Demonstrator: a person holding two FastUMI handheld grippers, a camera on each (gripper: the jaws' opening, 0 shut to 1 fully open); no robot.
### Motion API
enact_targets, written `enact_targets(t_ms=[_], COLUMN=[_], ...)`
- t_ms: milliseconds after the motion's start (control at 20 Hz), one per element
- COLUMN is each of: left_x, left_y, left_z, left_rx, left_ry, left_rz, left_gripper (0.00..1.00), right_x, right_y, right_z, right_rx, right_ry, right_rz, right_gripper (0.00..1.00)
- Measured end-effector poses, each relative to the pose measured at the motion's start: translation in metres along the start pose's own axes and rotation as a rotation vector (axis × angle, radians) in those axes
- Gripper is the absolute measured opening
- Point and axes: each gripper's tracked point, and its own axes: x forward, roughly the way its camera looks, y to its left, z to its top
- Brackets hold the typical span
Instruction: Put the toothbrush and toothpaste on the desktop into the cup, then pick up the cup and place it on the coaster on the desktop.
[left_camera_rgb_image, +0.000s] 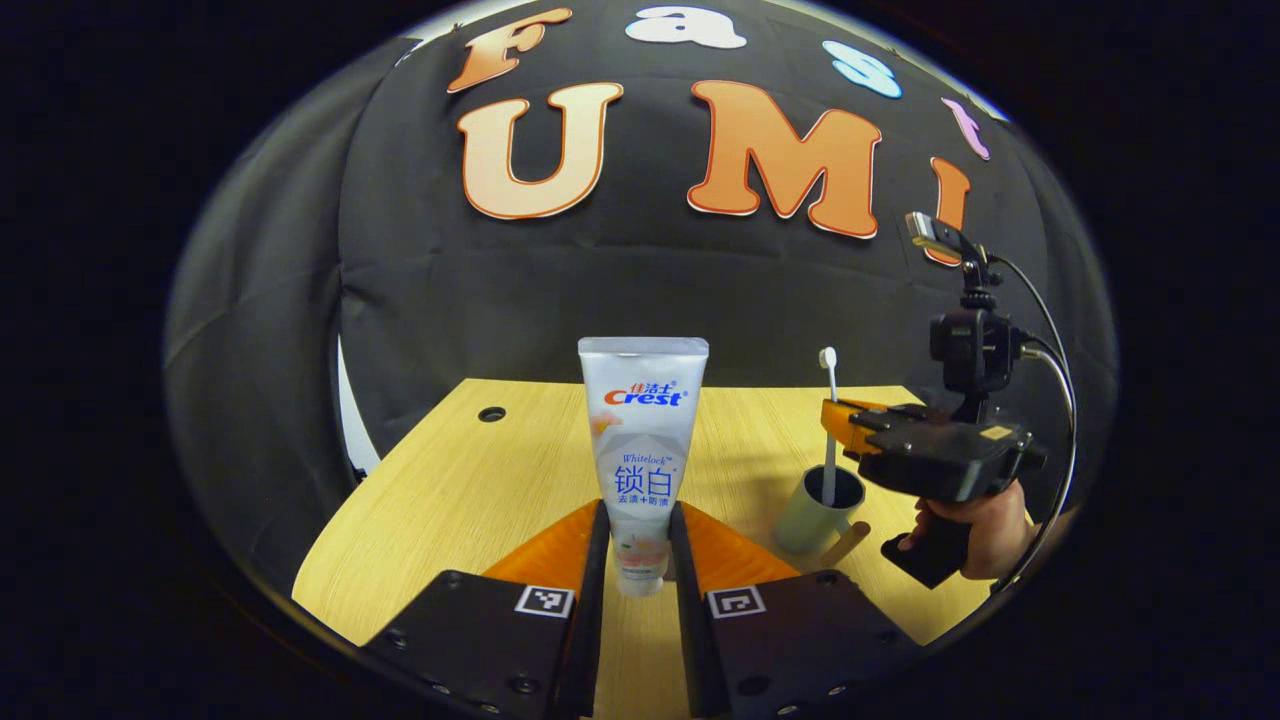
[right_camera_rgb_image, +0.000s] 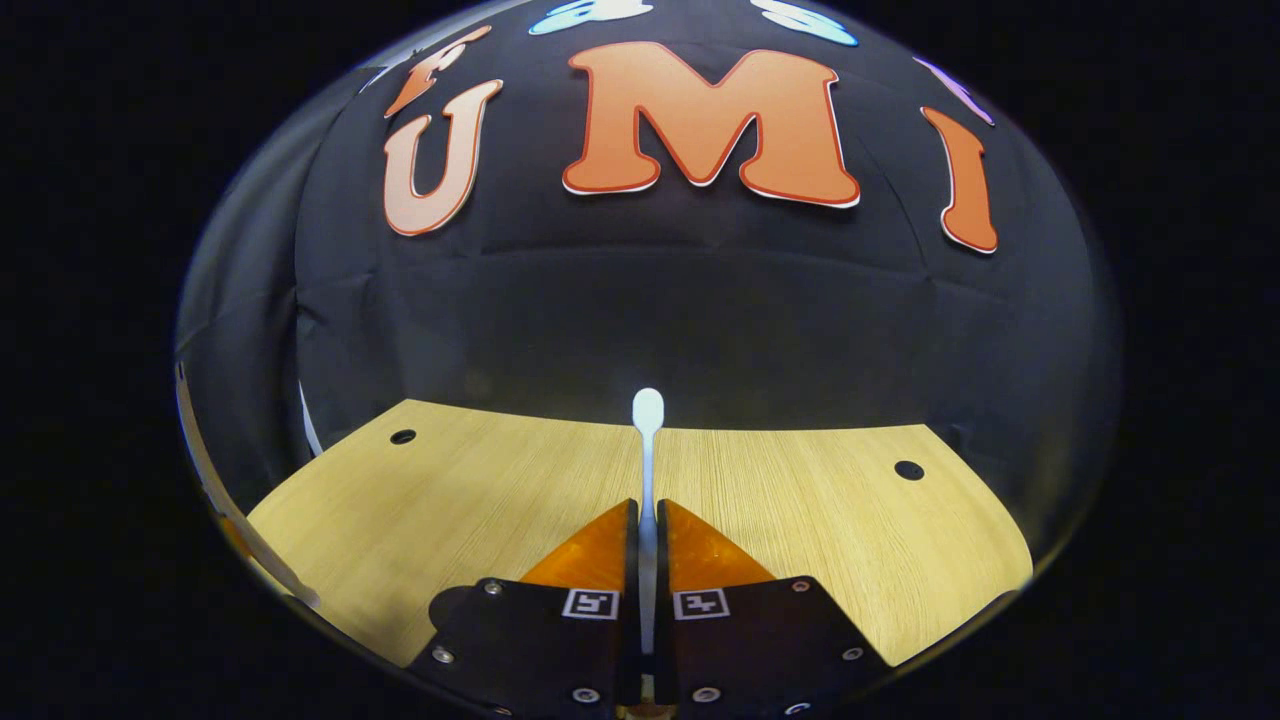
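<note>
At lower right of the left gripper view, the cup (left_camera_rgb_image: 818, 512) held the toothbrush (left_camera_rgb_image: 829, 425) upright, with the right gripper (left_camera_rgb_image: 836, 420) clamped on its handle. At lower centre, the left gripper (left_camera_rgb_image: 640, 545) squeezed the upright toothpaste (left_camera_rgb_image: 642, 450) above the desktop (left_camera_rgb_image: 470, 490).

The left gripper view looks forward from just behind its own left gripper (left_camera_rgb_image: 640, 545), low over the wooden desktop (left_camera_rgb_image: 470, 490) and level toward the black cloth wall (left_camera_rgb_image: 620, 270). The toothpaste tube (left_camera_rgb_image: 642, 440) stands close at frame centre, and the right gripper (left_camera_rgb_image: 850, 420) and cup (left_camera_rgb_image: 818, 508) sit farther off at the right.

The right gripper view rides behind its own right gripper (right_camera_rgb_image: 647, 545), facing the same wall (right_camera_rgb_image: 700, 310) squarely, with the toothbrush (right_camera_rgb_image: 648, 440) close at centre. Both views share the desktop (right_camera_rgb_image: 850, 540), the wall and the toothbrush (left_camera_rgb_image: 829, 400).
</note>
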Motion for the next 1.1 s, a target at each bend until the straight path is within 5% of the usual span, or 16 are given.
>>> enact_targets(t_ms=[400,550,600,750,950,1100], left_x=[-0.013,-0.020,-0.023,-0.028,-0.020,-0.008], left_y=[-0.001,-0.007,-0.009,-0.020,-0.046,-0.080], left_z=[0.014,0.025,0.031,0.048,0.062,0.068], left_rx=[0.017,0.023,0.022,0.016,-0.007,-0.028], left_ry=[-0.036,-0.067,-0.080,-0.127,-0.172,-0.199], left_rz=[0.004,0.004,0.003,0.000,-0.031,-0.083], left_gripper=[0.34,0.34,0.34,0.34,0.34,0.34], right_x=[-0.016,-0.033,-0.041,-0.061,-0.090,-0.114], right_y=[-0.003,-0.005,-0.007,-0.015,-0.043,-0.072], right_z=[-0.014,-0.001,0.005,0.024,0.036,0.039], right_rx=[-0.004,0.002,0.007,0.023,0.006,-0.006], right_ry=[0.025,-0.001,-0.011,-0.041,-0.070,-0.083], right_rz=[0.002,0.012,0.014,0.017,-0.020,-0.061], right_gripper=[0.17,0.40,0.40,0.71,0.92,0.97])
